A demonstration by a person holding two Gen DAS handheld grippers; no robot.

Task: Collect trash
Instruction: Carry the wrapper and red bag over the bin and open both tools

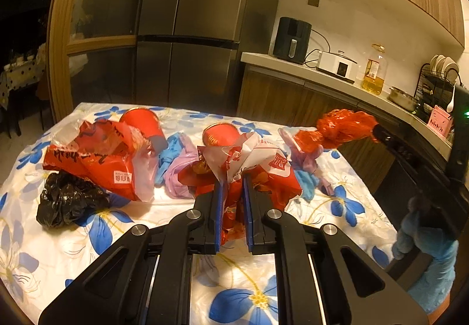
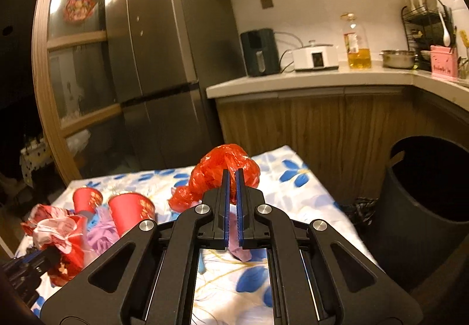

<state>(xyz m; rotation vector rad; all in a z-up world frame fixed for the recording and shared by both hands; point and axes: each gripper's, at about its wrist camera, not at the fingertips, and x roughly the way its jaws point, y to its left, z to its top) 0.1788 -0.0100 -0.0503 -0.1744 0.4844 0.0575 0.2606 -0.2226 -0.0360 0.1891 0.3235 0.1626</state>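
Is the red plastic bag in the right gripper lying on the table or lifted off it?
Lifted. The crumpled red plastic bag hangs clamped in the right gripper, and the left wrist view shows it in the air above the table edge.

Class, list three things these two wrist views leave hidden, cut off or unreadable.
1. Inside of the black bin, right wrist view: too dark to see contents.
2. Label on the oil bottle, left wrist view: too small to read.
3. The table's near edge, both views: hidden behind the fingers and gripper bodies.

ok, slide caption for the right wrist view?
Right gripper shut on crumpled red plastic bag, lifted above floral tablecloth, dark bin alongside.
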